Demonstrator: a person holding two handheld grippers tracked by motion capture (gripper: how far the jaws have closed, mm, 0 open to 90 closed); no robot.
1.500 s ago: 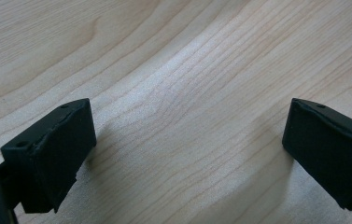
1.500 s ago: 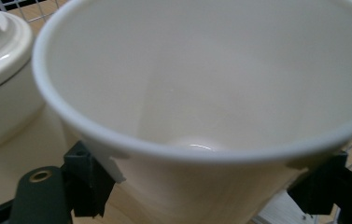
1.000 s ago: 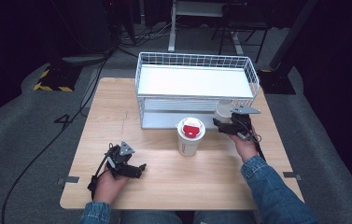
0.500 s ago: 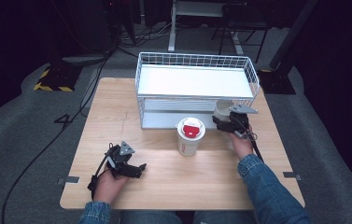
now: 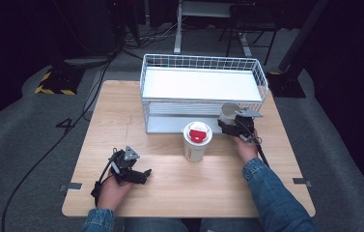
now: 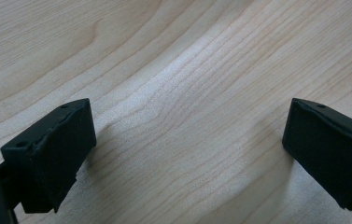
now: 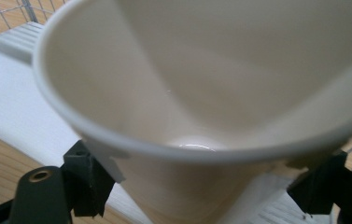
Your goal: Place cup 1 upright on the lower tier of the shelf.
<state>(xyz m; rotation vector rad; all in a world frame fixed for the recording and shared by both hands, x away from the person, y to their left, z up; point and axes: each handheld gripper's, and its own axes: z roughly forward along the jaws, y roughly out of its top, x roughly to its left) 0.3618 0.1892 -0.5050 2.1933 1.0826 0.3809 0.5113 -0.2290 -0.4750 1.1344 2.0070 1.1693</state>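
My right gripper (image 5: 227,122) is shut on a white paper cup (image 5: 228,111), held just in front of the right end of the white wire rack (image 5: 203,63). In the right gripper view I look into the cup's (image 7: 201,93) open mouth, and the black fingers (image 7: 86,181) press its wall from both sides. A second white cup (image 5: 197,141) with a red top stands upright on the table, to the left of the held cup. My left gripper (image 5: 142,174) rests low at the front left of the wooden table (image 5: 107,121), open, with bare wood between its fingers (image 6: 52,149).
The rack has a flat white top shelf (image 5: 199,84) and a lower tier. Cables (image 5: 88,96) run across the grey floor to the left of the table. A dark stand (image 5: 286,72) is at the back right.
My right gripper has sunk slightly with the paper cup, staying beside the rack's right front corner. The left gripper has kept still.
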